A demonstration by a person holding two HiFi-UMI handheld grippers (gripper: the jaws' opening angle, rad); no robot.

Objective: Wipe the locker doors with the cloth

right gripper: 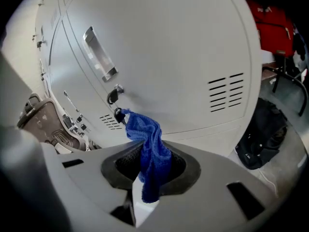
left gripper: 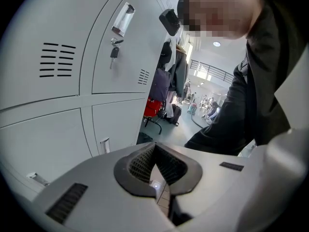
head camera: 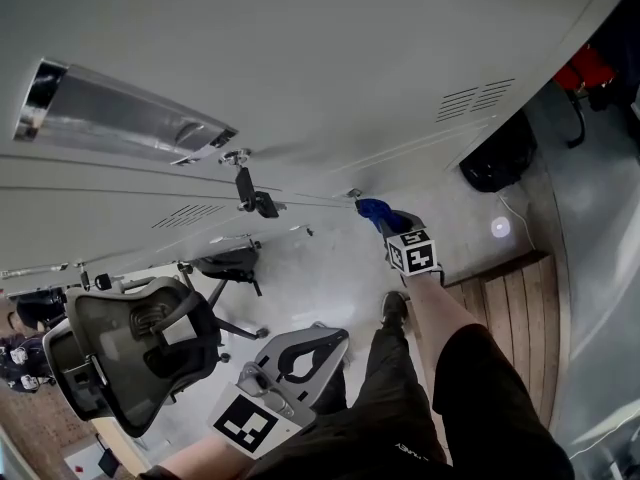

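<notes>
Left gripper: jaws together, empty, low by leg. Right gripper: clamped on blue cloth. Cloth tip at locker door, just beside hanging key. Risk: cloth snags key, pulls out of jaws. Handle above, second catch point. Bare door face open toward vents. Office chair crowds left side.

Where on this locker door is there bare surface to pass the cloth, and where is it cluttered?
Free: the wide panel between the handle and the vent slots. Crowded: around the keyed lock, beside the cloth in the right tool.
</notes>
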